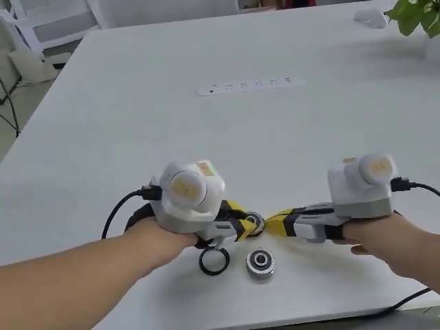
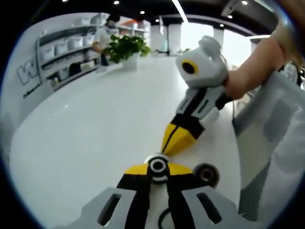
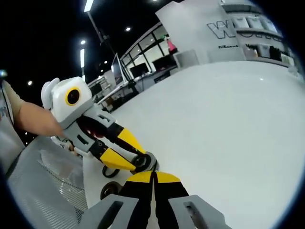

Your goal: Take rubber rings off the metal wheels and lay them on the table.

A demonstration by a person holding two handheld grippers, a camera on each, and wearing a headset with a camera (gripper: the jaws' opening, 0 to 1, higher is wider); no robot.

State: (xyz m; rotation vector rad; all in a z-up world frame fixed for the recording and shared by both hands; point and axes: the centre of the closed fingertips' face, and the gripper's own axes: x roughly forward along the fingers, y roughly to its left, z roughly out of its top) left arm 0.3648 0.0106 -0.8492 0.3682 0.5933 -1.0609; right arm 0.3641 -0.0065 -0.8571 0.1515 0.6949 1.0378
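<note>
The left gripper [image 1: 245, 224] had its fingers clamped on a wheel [image 1: 255, 221]; the right gripper [image 1: 270, 222], fingers together, sat just beside it.

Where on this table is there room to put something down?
Free: the wide bare table between the power strip and the grippers. Crowded: the near edge, where the left gripper holds a metal wheel by the right gripper, with a rubber ring and second wheel nearby.
</note>
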